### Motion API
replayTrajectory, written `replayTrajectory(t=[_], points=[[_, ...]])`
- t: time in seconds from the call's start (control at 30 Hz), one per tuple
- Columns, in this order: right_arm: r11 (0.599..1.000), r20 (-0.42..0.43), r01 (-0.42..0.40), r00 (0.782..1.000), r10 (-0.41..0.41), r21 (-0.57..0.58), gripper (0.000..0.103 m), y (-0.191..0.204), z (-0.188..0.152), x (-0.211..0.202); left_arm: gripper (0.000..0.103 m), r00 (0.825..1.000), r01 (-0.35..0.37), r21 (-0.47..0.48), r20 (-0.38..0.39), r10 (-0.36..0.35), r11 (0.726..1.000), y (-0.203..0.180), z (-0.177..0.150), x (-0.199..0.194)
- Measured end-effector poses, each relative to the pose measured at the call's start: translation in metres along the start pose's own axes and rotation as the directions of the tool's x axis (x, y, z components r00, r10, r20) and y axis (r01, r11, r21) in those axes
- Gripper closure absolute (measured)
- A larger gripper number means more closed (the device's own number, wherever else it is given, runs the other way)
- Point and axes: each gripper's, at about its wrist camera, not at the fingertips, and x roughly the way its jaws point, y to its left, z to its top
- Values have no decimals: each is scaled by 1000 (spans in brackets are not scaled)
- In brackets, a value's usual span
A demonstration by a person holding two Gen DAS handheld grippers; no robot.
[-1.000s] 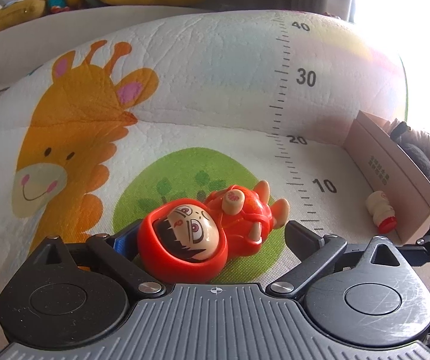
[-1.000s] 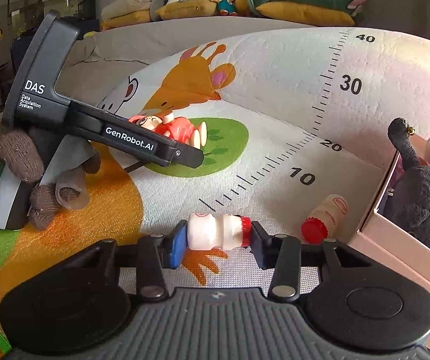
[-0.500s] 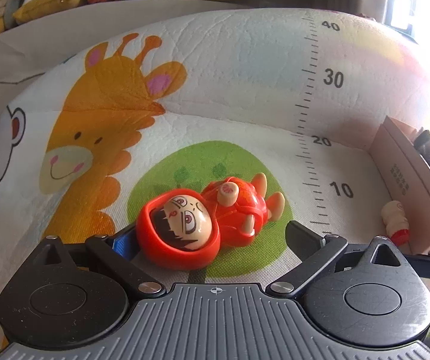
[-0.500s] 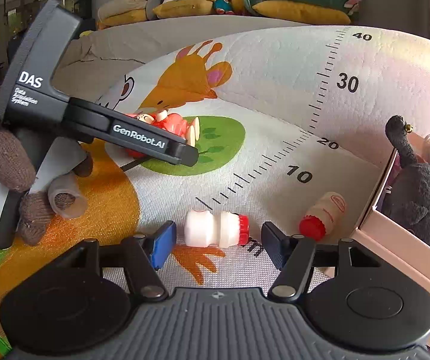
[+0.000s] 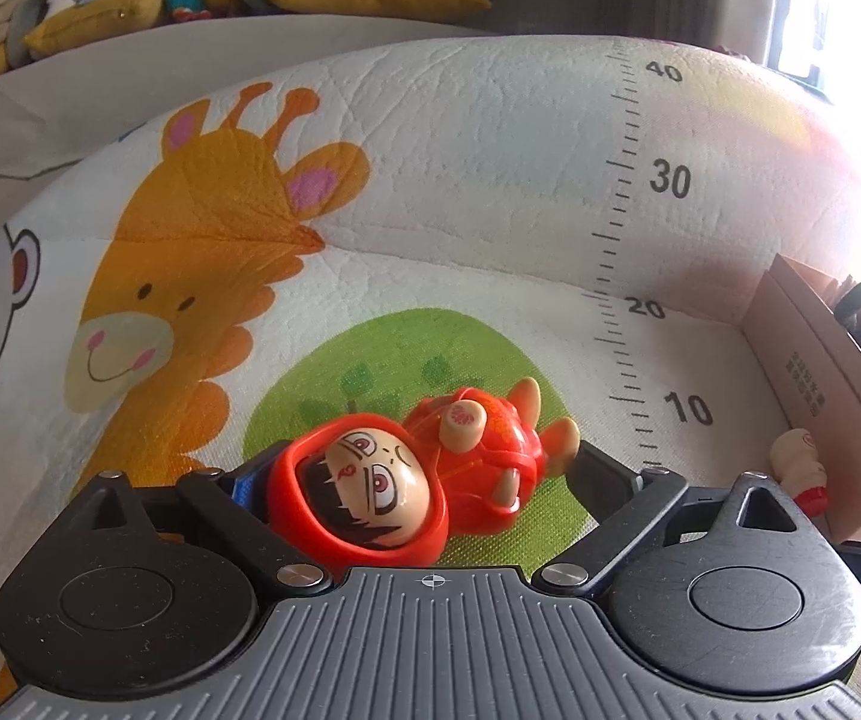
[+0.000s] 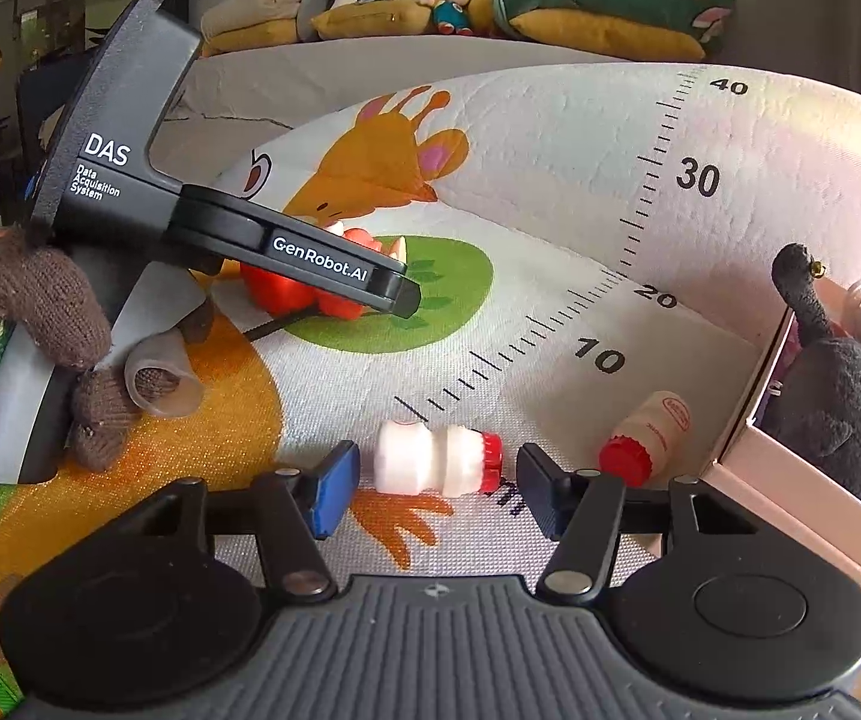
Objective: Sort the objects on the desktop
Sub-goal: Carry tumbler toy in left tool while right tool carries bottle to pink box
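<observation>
A red hooded doll [image 5: 370, 492] lies on its back on the green patch of the play mat [image 5: 490, 180]. My left gripper [image 5: 412, 468] stands open around it, blue left pad against the hood, right finger beside the feet. From the right wrist view the doll [image 6: 286, 288] shows partly behind that tool's finger. My right gripper [image 6: 436, 471] is open, low over the mat. A small white bottle with a red cap [image 6: 430, 465] lies on its side between its fingers, touching neither pad.
A second, beige bottle with a red cap [image 6: 649, 435] lies beside a cardboard box [image 6: 790, 480] at the right; a dark plush toy [image 6: 832, 378] sits in the box. A gloved hand [image 6: 40, 300] holds the left tool. The mat curls up behind.
My right gripper has opened and let go of the white bottle, which now rests on the mat. The left gripper has shifted slightly around the doll, still open.
</observation>
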Motion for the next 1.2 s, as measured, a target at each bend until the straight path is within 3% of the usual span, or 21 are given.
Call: replayTrajectory(t=[0.13,0.3,0.57,0.83,1.0,1.2], points=[[1000,3,-10,1000,10,16,59,-2,0,-1,6,1000,-4,19,4,4,1000,-4,-1,-2],[1000,7,8,1000,-8,24,60,-2,-1,-3,6,1000,-5,58,2,4,998,-13,-8,-12],[997,16,71,997,-71,22,60,0,-27,-45,6,994,101,118,-40,-97,988,-41,-34,-47],[973,2,197,980,-199,124,60,-21,-72,-109,6,959,283,195,-94,-269,939,-97,-60,-79],[941,-13,276,960,-279,196,60,-27,-100,-140,6,933,358,248,-124,-337,900,-130,-77,-95],[916,-5,345,936,-351,203,60,-23,-120,-161,6,915,404,296,-137,-380,866,-153,-90,-119]])
